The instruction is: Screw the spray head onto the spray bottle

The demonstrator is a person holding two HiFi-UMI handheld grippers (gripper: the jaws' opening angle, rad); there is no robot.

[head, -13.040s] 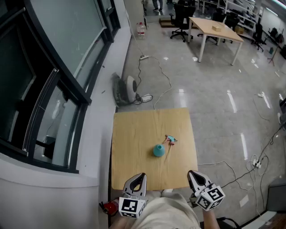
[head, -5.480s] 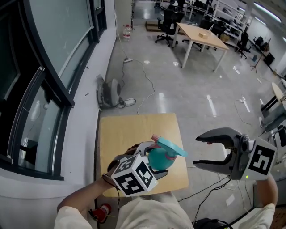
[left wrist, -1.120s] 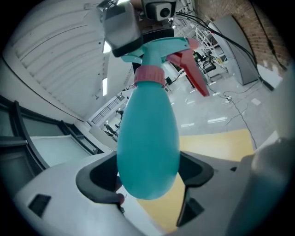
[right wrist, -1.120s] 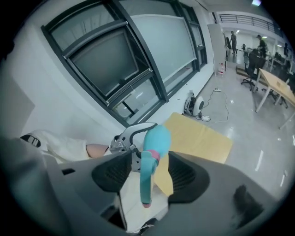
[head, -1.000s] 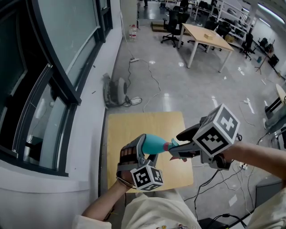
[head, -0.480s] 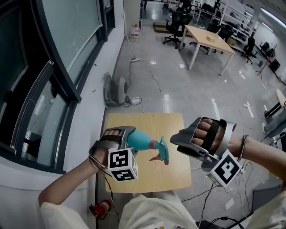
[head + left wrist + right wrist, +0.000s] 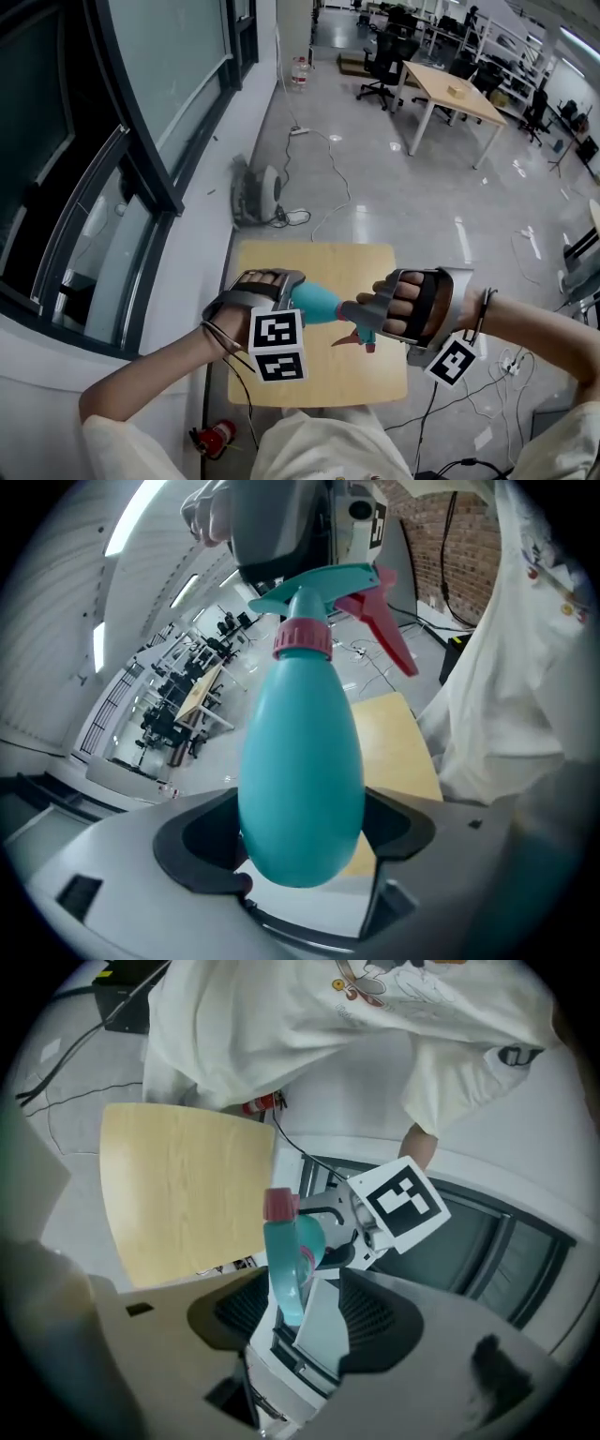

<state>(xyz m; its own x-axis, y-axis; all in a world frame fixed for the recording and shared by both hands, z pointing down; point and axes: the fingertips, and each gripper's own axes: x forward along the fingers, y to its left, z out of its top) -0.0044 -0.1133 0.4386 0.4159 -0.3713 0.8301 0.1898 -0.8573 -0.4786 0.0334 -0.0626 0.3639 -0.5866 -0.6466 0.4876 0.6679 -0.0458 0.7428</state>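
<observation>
The left gripper [image 7: 305,841] clamps the teal spray bottle [image 7: 300,761] (contents hidden) by its belly, with the spray head [image 7: 323,583] on the neck ahead of the jaws. The right gripper [image 7: 295,1307] straddles that head, jaws wide, with the wooden table [image 7: 319,262] below both tools.

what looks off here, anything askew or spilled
Nothing stands out. The left gripper holds the spray bottle above the table; the spray head sits straight on its neck, between the right gripper's jaws. No spill shows.

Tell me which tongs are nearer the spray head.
Right. The right tongs straddle the spray head; the left tongs grip the spray bottle at its fat end, away from the head.
</observation>
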